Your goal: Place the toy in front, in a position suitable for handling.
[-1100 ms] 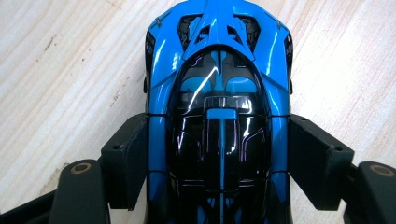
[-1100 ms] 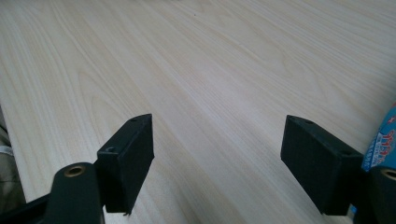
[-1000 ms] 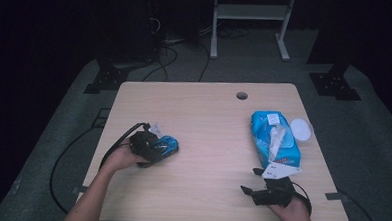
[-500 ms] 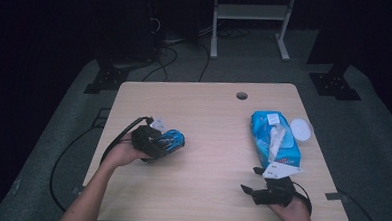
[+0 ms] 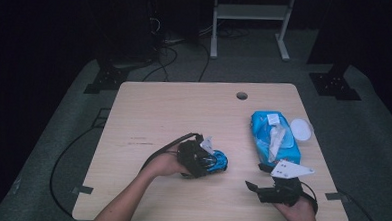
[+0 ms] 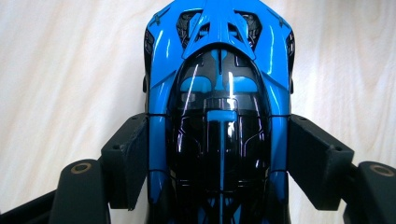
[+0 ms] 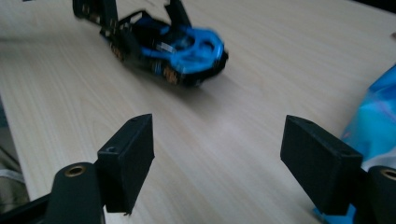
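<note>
My left gripper (image 5: 209,160) has its jaws clamped on the flanks of the blue toy car (image 6: 218,93), mid-table, nose pointing toward my right side; I judge this the carry or reposition step, car gripped and low over the wood. My right gripper (image 7: 217,163) sits near the front right edge, jaws wide, nothing between them, aimed at the car. Next move likely needs a level hold so the car doesn't twist, and clearance from the blue wipes pack (image 5: 274,136) just ahead of the right gripper. White round lid (image 5: 301,129) touching the pack's far side. Light wood table (image 5: 174,109) with cable hole, grey carpet, dark room, white stand behind.
</note>
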### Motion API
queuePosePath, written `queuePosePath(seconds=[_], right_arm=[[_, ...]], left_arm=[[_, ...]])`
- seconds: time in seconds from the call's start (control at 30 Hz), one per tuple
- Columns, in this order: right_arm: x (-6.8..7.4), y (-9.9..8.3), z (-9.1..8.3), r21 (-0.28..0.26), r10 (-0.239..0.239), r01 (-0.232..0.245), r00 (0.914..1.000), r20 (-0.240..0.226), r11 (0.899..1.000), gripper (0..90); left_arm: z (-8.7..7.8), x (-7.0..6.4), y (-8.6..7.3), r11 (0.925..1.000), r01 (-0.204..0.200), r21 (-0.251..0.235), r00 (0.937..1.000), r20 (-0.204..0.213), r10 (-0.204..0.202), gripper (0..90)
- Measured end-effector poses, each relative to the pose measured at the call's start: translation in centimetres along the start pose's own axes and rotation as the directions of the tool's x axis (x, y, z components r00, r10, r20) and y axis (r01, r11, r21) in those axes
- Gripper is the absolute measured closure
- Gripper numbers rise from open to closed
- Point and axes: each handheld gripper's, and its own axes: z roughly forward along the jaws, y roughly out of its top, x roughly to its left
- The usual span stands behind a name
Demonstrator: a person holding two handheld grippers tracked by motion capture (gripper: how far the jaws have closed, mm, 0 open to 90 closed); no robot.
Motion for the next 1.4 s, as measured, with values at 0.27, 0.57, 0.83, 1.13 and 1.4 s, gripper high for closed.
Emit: queuePosePath(seconds=[0.27,0.57,0.83,1.13,1.4], right_arm=[[-2.9,1.9,-1.8,-0.048,0.027,-0.019,0.9851,0.17,0.999,27.7],[-9.7,3.0,0.5,0.014,0.1,-0.111,0.9367,0.336,0.994,31.1],[-12.5,1.9,2.5,0.054,0.188,-0.218,0.9242,0.332,0.975,50.7],[-13.0,2.0,2.7,0.047,0.224,-0.25,0.9248,0.307,0.967,85.1],[-11.5,5.1,-2.1,-0.178,0.251,-0.219,0.9499,0.186,0.959,86.3]], left_arm=[[2.1,0.0,0.0,0.9991,0.0,0.042,0.9994,0.034,-0.001,28.1],[2.2,0.0,-0.5,0.9997,0.022,-0.005,0.9996,0.02,-0.022,18.2],[0.0,-0.7,-3.0,0.9828,0.095,-0.158,0.9946,-0.026,-0.1,9.9],[-2.8,-2.6,-6.8,0.9464,0.145,-0.289,0.9711,-0.142,-0.192,10.1],[-3.4,-1.8,-8.6,0.9187,0.19,-0.346,0.9529,-0.16,-0.258,10.0]])
